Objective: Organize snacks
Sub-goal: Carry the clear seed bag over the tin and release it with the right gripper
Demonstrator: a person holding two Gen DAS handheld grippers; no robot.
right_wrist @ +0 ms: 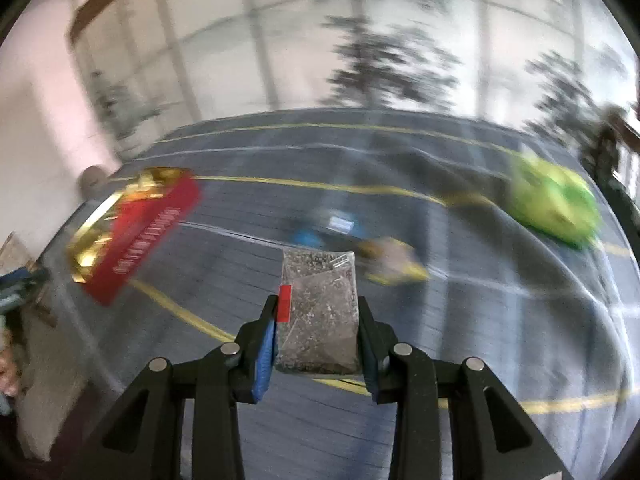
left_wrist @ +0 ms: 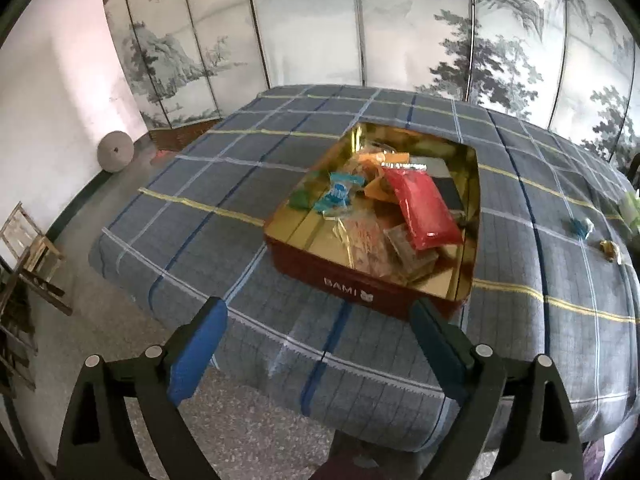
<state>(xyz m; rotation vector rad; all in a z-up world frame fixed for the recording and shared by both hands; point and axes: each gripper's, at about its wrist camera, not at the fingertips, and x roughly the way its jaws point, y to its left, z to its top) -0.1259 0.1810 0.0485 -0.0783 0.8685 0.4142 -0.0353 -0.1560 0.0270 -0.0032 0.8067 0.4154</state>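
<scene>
While the right tool (right_wrist: pixel 318 340) was clamped on a clear packet (right_wrist: pixel 318 312) of dark, grainy snack, that packet stood upright between the 2 fingers above the plaid-covered surface (right_wrist: pixel 460 320), a small red tag at its left edge. Just beyond it, a blue-wrapped sweet (right_wrist: pixel 320 230) and a yellow-edged wrapped snack (right_wrist: pixel 394 260) lay loose on the cloth, close beside each other, both smeared by motion blur. Farther right sat a bright green bag (right_wrist: pixel 554 208), also blurred, and far to the left the red tin (right_wrist: pixel 132 232) with its gold lining showed at an angle.

From the left wrist view, the red tin (left_wrist: pixel 360 292) rested open on the plaid cloth (left_wrist: pixel 200 184), its near wall printed with white letters. Inside it lay a heap of snacks: a long red packet (left_wrist: pixel 424 208) on top toward the right, a blue-and-white wrapped piece (left_wrist: pixel 338 194) to its left, orange wrappers (left_wrist: pixel 380 164) behind, and clear packets (left_wrist: pixel 372 240) toward the near wall. The left tool (left_wrist: pixel 318 324) hung just in front of the tin with its fingers spread wide apart and nothing between them. To the right of the tin, well apart from it, a blue sweet (left_wrist: pixel 580 227) and a small gold-wrapped piece (left_wrist: pixel 610 249) lay on the cloth. A painted folding screen (left_wrist: pixel 360 28) stood behind the surface.
</scene>
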